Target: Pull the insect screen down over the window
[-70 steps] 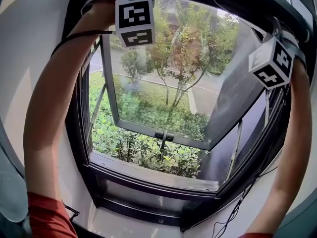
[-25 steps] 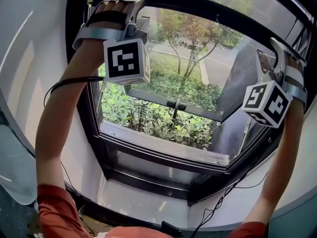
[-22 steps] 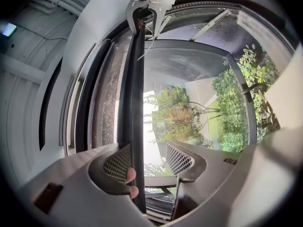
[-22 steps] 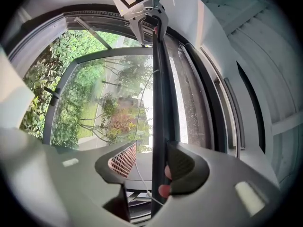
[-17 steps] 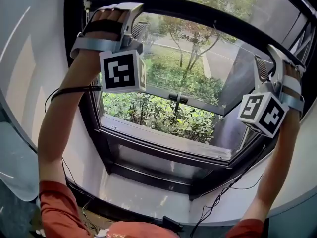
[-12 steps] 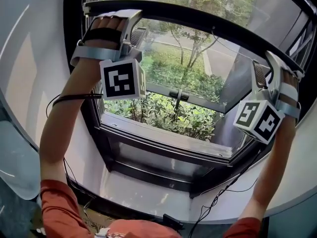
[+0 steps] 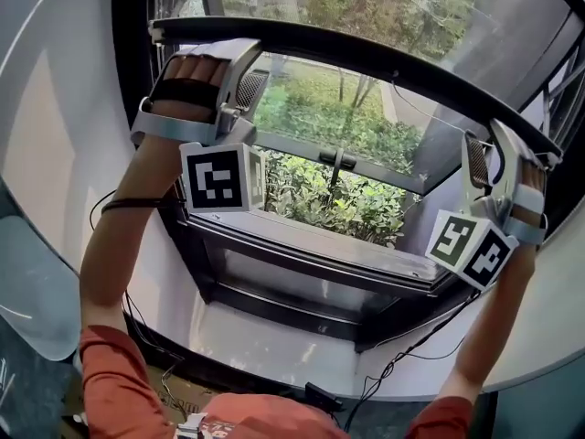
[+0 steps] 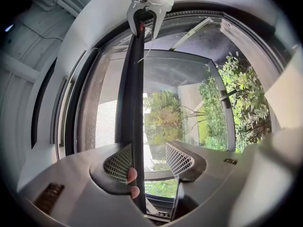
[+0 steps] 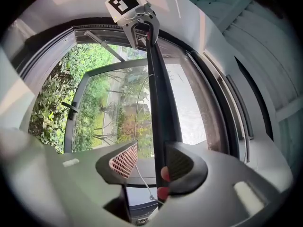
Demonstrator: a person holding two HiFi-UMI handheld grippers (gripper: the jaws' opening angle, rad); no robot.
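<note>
The insect screen's dark bottom bar (image 7: 366, 58) crosses the window opening below its top, with grey mesh (image 7: 430, 7) above it. My left gripper (image 7: 245, 62) sits at the bar's left end and my right gripper (image 7: 494, 149) at its right end. In the left gripper view the bar (image 8: 130, 89) lies against the left pad of the left gripper (image 8: 149, 148); the other pad stands apart. In the right gripper view the bar (image 9: 158, 93) rests against the right pad of the right gripper (image 9: 151, 148). Its jaws have just been closing, with the bar between them.
The glass sash (image 7: 366, 117) is swung outward, its handle (image 7: 336, 161) at the lower rail, with shrubs outside. Below are the dark frame and sill (image 7: 320, 245). A black cable (image 7: 402, 359) trails over the white ledge. A thin white cord (image 9: 139, 174) hangs by the right gripper.
Both grippers have come down together with the screen bar. More mesh now covers the top of the opening. The hands stay at the bar's two ends.
</note>
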